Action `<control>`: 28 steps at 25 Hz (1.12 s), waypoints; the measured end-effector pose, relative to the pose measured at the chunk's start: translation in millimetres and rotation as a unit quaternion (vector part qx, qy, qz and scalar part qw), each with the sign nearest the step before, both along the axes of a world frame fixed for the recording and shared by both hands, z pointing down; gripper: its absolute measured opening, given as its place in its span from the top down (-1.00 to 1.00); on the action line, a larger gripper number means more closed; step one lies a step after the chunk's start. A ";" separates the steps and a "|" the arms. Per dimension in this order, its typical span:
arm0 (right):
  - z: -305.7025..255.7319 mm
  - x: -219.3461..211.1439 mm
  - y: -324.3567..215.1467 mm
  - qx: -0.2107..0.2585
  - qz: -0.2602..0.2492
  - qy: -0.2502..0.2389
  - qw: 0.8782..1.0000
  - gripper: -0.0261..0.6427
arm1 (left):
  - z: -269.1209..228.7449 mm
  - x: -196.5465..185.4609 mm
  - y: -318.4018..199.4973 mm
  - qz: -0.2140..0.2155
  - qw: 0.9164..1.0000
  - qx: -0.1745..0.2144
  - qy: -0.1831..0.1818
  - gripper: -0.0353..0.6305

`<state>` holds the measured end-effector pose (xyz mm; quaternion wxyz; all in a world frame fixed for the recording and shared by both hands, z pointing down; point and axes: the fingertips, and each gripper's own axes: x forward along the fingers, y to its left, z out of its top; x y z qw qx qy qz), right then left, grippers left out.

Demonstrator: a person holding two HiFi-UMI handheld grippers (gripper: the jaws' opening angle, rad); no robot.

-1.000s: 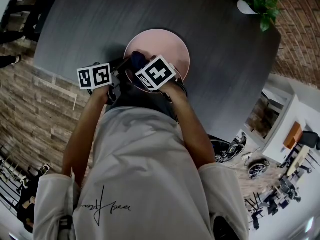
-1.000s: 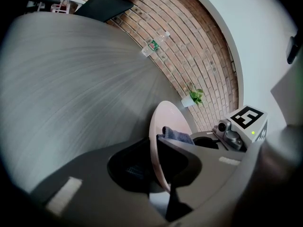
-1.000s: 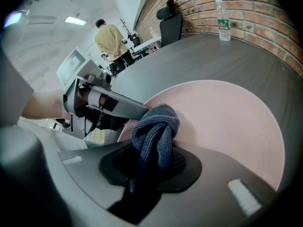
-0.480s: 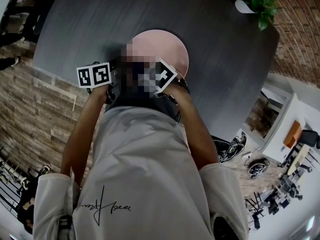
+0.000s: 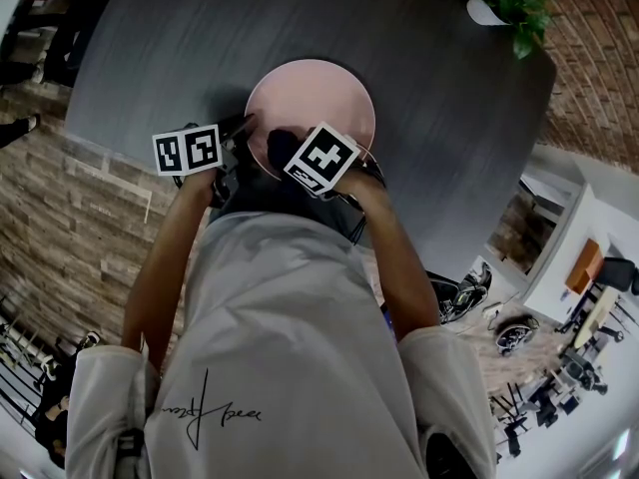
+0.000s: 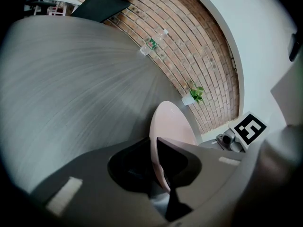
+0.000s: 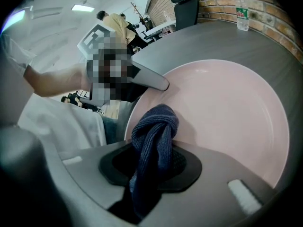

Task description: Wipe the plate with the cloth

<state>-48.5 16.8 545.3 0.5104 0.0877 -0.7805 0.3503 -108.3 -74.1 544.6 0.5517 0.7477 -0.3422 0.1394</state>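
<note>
A pink plate (image 5: 319, 93) lies near the front edge of the dark round table (image 5: 200, 38). My left gripper (image 5: 238, 138) is shut on the plate's left rim; in the left gripper view the plate (image 6: 168, 126) stands edge-on between the jaws of that gripper (image 6: 158, 167). My right gripper (image 5: 290, 146) is shut on a dark blue knitted cloth (image 7: 154, 145), whose bunched end rests on the plate (image 7: 227, 112) near its front rim. In the right gripper view, a finger of the left gripper (image 7: 151, 78) lies over the plate's rim.
A potted green plant (image 5: 514, 3) stands at the table's far right edge. A clear water bottle (image 6: 152, 42) stands at the far side of the table, with a dark office chair (image 7: 185, 1) beyond. Brick walls surround the table.
My right gripper with the cloth has slid a little right and toward the front rim of the plate. The left gripper has kept its hold on the rim.
</note>
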 end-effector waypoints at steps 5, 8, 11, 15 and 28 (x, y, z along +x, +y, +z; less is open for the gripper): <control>-1.3 9.3 5.7 -0.009 -0.005 0.007 1.000 0.58 | -1.3 -0.2 0.3 0.001 1.000 0.001 0.001 0.71; -1.2 14.0 8.6 -0.013 -0.010 0.010 1.000 0.58 | -1.2 -0.5 0.8 0.000 1.000 0.000 0.001 0.71; -0.6 17.9 10.3 -0.016 -0.011 0.011 1.000 0.58 | -0.6 -0.2 0.6 0.001 1.000 0.000 0.002 0.71; -0.6 20.6 12.5 -0.020 -0.016 0.015 1.000 0.58 | -0.4 -2.4 0.2 0.002 1.000 -0.001 0.003 0.71; -0.8 44.7 16.8 -0.035 -0.040 0.026 0.998 0.58 | -0.4 -0.2 -2.0 0.004 1.000 -0.002 0.006 0.71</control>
